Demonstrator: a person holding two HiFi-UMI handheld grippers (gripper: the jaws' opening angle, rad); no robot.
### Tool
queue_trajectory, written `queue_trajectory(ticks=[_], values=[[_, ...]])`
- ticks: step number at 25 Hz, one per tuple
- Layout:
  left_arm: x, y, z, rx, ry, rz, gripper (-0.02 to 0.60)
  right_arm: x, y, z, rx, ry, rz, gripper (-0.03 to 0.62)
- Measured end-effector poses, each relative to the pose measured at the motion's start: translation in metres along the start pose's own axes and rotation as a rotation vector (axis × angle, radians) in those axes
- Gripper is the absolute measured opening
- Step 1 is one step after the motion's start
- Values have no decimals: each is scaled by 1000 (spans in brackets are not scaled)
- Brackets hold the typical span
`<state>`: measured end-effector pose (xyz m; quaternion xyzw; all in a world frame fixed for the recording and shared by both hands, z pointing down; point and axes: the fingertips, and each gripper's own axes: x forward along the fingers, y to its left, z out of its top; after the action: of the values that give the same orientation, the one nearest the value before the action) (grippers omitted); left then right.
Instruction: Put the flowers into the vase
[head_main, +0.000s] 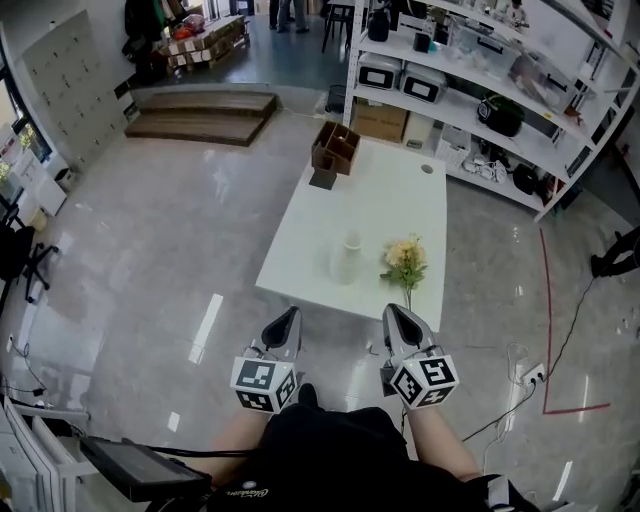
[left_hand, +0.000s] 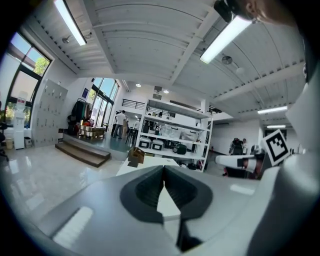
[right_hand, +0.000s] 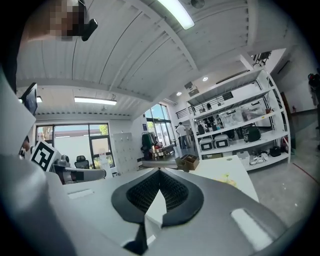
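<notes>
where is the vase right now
In the head view, the white vase stands toward the near edge of the white table, just left of the yellow flowers and not touching them.

one table (head_main: 400, 200) bears one vase (head_main: 347, 257), one bunch of flowers (head_main: 404, 262) and one open brown box (head_main: 335, 148). there are two grippers, the left gripper (head_main: 291, 314) and the right gripper (head_main: 396, 311), each with one marker cube, making two cubes: one (head_main: 263, 383) on the left and one (head_main: 425, 380) on the right. one long shelf rack (head_main: 455, 112) carries two white cases (head_main: 380, 72) side by side, with one cardboard carton (head_main: 380, 122) below them. one wooden platform (head_main: 200, 113) has two steps. one black chair (head_main: 18, 250) stands at the left edge. the left gripper view shows two long ceiling lights (left_hand: 225, 39).
</notes>
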<state>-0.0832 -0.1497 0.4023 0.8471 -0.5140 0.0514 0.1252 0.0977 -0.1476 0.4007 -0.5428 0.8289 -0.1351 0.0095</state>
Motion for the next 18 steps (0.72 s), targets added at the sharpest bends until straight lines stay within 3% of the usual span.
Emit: queue_trajectory(ticks=[9, 13, 18], values=[[44, -2, 16, 3, 1, -29, 8, 37, -5, 19, -38, 15, 25, 0], [60, -10, 8, -1, 27, -41, 8, 39, -18, 0, -28, 67, 8, 0], [79, -22, -3, 5, 72, -69, 8, 40, -63, -27, -19, 156, -79, 0]])
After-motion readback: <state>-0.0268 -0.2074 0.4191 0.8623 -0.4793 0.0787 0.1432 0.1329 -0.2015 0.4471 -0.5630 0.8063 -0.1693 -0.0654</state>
